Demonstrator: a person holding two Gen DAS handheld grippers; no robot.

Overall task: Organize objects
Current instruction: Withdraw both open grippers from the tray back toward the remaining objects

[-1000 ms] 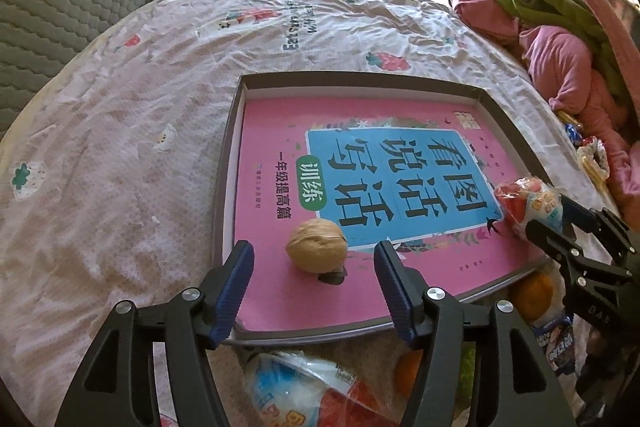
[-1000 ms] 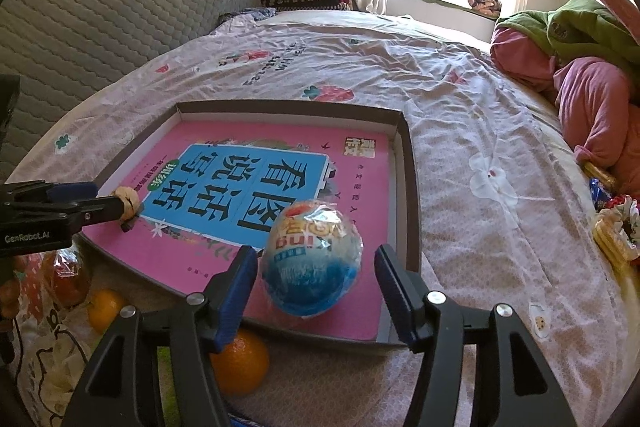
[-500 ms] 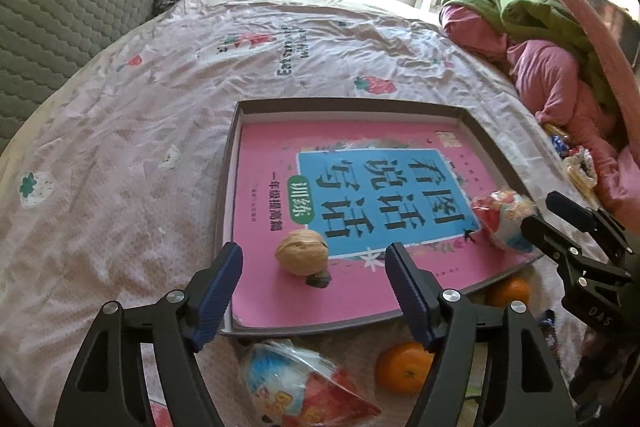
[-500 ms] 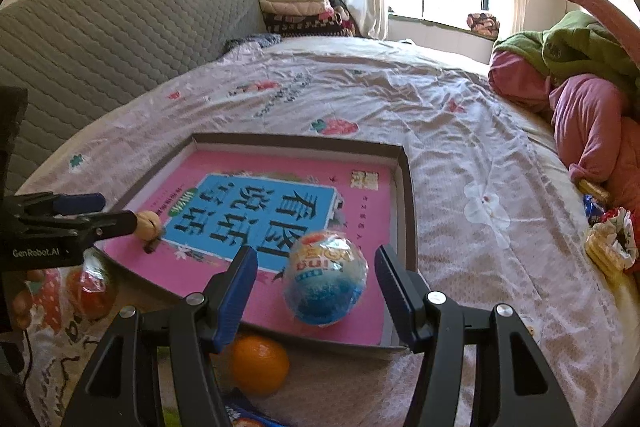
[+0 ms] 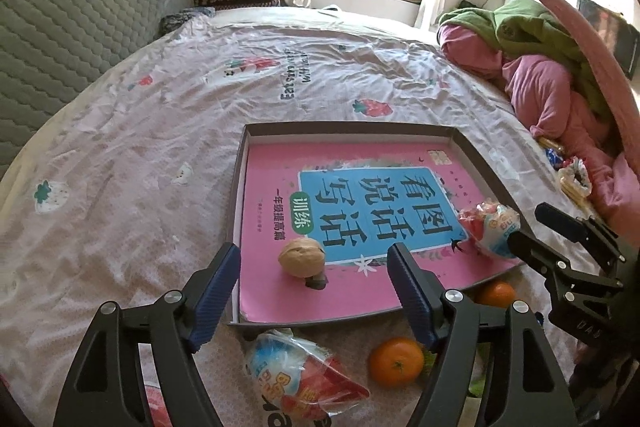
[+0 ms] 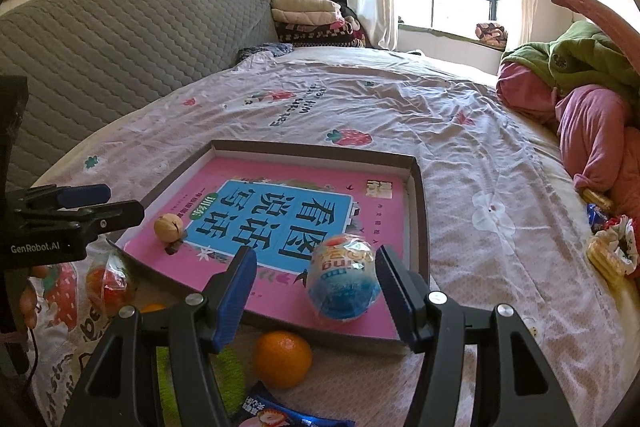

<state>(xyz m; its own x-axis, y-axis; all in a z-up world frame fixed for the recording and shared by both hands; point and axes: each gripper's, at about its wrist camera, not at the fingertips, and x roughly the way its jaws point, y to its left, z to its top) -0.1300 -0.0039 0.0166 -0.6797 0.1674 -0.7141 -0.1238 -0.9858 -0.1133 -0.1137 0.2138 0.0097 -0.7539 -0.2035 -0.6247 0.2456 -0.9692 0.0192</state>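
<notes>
Walnut (image 5: 301, 255) first: it sits inside the tray (image 5: 460, 138), on the pink book (image 5: 360, 287), near the tray's near-left corner. The left hand-held gripper (image 5: 314, 293) is just in front of it and a bit above, with the nut straight ahead between the two blue fingers. Its jaws have just been opening and now stand wide, not touching the nut. Nothing is held.

The wrapped egg toy (image 6: 343, 277) sits in the tray too, near the tray's near-right corner. It is round and a bit taller than wide, standing up. The right hand-held gripper (image 6: 316, 293) is just in front of it, jaws apart, with a gap on each side of the toy. It holds nothing.

More things still wait outside the tray, by its near edge: an orange (image 6: 283, 359), another wrapped egg toy (image 5: 296, 375) and a blue snack packet (image 6: 276, 415). I think one of these comes next. The orange lies closest to the right hand-held gripper, just under it. The other egg toy lies closest to the left one. The orange is round, so it may roll on the soft cloth.

The tray rests on a bed (image 5: 120, 155) with a pale sheet that has strawberries on it. A grey headboard is to the tray's left, a window is far behind it, and pink and green bedding is piled to its right.
</notes>
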